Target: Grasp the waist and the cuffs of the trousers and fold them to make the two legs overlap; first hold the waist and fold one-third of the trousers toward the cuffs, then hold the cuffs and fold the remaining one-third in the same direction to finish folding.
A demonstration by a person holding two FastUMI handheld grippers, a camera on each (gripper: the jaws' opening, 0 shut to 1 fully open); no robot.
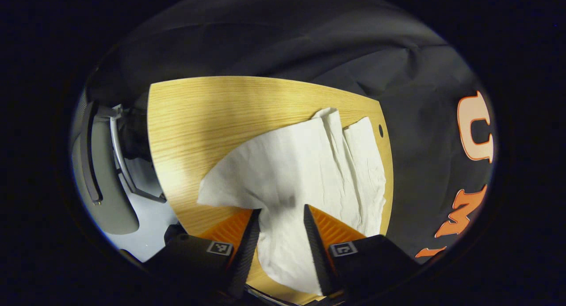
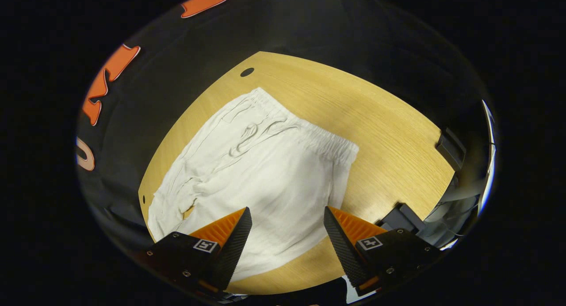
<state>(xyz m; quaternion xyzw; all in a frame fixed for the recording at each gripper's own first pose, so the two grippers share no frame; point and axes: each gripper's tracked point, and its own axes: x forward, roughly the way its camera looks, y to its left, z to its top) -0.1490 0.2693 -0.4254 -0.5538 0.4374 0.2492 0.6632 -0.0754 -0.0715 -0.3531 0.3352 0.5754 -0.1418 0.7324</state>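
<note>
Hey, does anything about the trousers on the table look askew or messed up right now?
Nothing is damaged. The white trousers lie slantwise on the wooden table, and the leg ends hang over its edge. The cloth near the waistband is rumpled.

Light wooden table [image 2: 389, 133] with small round hole [image 2: 247, 71] near 1 edge; white crumpled cloth trousers [image 2: 265, 173] lie flat beside that hole.

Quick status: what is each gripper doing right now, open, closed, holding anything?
Left gripper: open, white trousers between its fingers, not clamped.
Right gripper: open, over the trousers near the waist, holding nothing.
</note>
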